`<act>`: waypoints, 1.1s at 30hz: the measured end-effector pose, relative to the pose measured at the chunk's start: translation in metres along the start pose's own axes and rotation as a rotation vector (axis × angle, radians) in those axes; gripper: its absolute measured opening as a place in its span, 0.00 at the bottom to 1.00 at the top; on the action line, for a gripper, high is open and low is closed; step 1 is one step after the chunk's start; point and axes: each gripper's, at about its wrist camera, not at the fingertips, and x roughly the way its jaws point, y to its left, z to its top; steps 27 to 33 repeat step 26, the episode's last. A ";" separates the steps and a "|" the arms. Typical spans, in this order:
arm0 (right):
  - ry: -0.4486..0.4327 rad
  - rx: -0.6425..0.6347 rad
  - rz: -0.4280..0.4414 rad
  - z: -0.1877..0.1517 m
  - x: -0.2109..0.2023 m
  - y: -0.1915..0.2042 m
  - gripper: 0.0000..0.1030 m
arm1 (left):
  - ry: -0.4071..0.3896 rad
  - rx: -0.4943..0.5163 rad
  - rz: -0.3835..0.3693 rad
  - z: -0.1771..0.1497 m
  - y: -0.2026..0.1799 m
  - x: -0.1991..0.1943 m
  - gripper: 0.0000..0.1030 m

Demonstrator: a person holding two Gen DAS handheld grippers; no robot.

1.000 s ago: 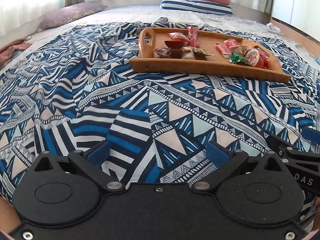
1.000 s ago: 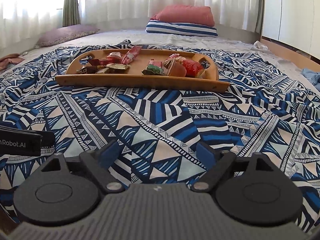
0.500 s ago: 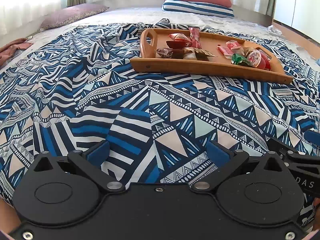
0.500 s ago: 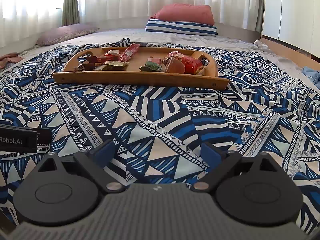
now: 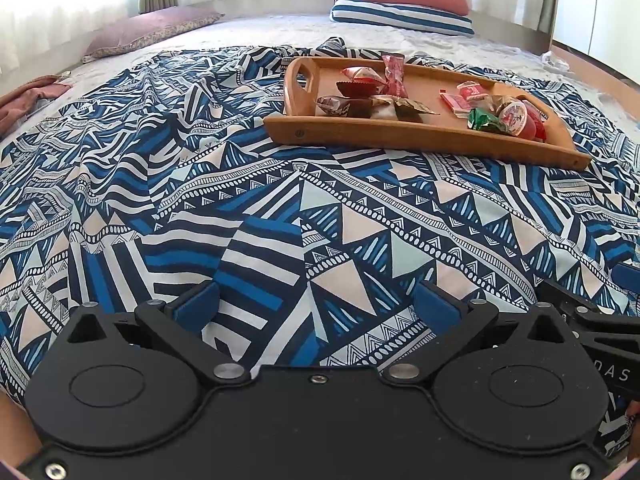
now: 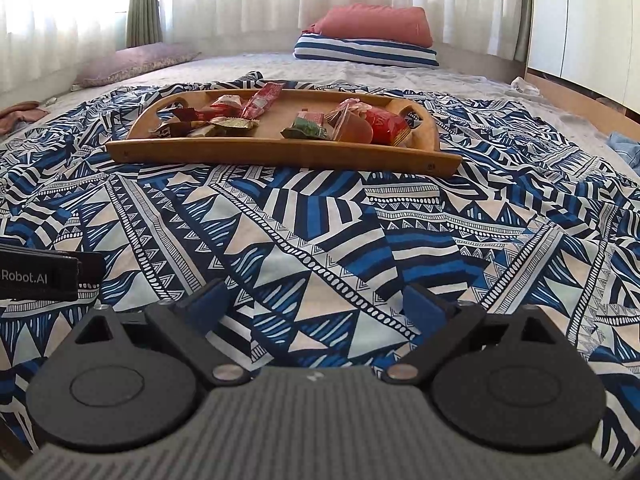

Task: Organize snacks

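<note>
Well ahead of both open grippers (image 5: pixel 316 304) (image 6: pixel 316 304), snacks (image 6: pixel 256 114) on tray (image 6: pixel 280 152).

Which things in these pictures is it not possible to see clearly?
- Snack labels on the wooden tray: too small in both views.
- Right gripper in the left wrist view: cut off by the frame edge.
- Red cup in the right wrist view: partly hidden behind the brown snack.

A wide bed fills the frame, spread with a blue, white and beige geometric-patterned cloth (image 6: pixel 320 232). At upper centre, a pink pillow (image 6: pixel 376 26) lies on a blue-and-white striped pillow (image 6: pixel 366 52). Sunlit white sheer curtains (image 6: pixel 240 0) hang behind; white wardrobe doors (image 6: pixel 580 20) stand at upper right.
</note>
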 end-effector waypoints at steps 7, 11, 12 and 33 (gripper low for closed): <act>0.001 0.000 0.001 0.000 0.000 0.000 0.96 | 0.003 -0.004 -0.004 0.000 0.001 0.000 1.00; 0.004 0.001 0.006 0.001 0.001 -0.001 0.97 | 0.003 -0.005 -0.005 0.000 0.001 0.000 1.00; 0.004 0.002 0.006 0.000 0.001 -0.001 0.97 | 0.002 -0.005 -0.005 0.000 0.001 0.001 1.00; 0.004 0.001 0.005 0.001 0.001 -0.001 0.97 | 0.001 -0.004 -0.004 0.000 0.001 0.000 1.00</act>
